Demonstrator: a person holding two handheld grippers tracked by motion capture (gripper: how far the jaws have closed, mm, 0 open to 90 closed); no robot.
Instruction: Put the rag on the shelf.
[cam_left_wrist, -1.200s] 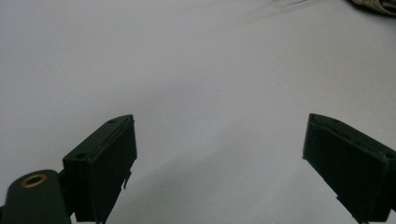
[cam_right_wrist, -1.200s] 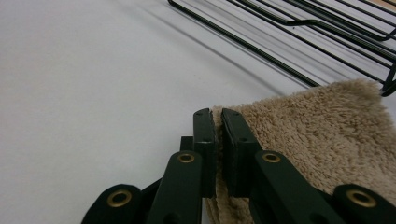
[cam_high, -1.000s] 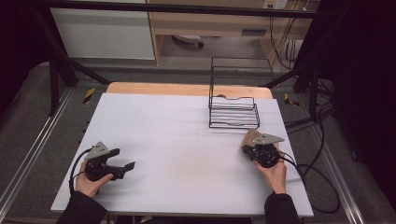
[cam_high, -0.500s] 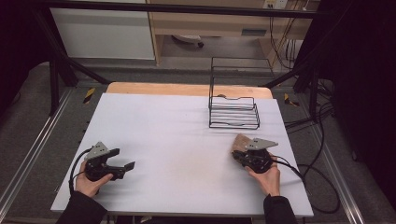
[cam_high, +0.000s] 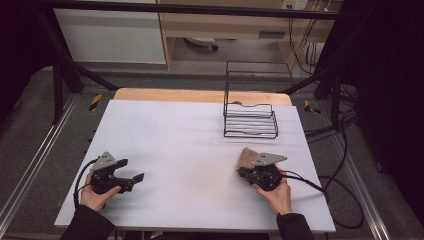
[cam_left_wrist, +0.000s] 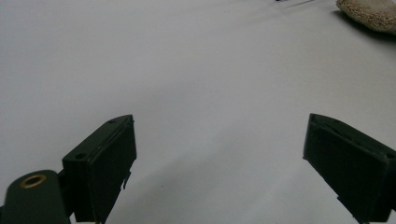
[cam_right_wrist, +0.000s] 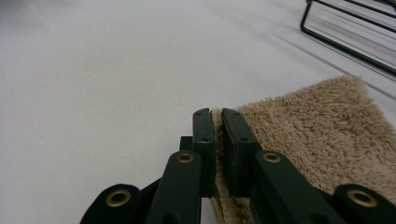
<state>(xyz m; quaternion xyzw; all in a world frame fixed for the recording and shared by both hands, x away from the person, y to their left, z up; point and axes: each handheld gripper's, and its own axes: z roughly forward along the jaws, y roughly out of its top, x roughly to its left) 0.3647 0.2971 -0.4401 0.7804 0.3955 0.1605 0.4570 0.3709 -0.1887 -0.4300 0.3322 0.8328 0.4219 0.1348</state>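
towel (cam_right_wrist: 317, 135) lies flat on the white bench (cam_high: 190, 150), near the wire rack (cam_high: 250, 120) on the person's side, pinched at its edge by the right tongs (cam_right_wrist: 217, 116), left tongs (cam_left_wrist: 219, 158) spread idle; wiping looks underway, next a steady drag across.

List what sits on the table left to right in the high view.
Left gripper → tan cloth → right gripper, shut on the cloth's edge. The black wire rack stands farther back, above those two.
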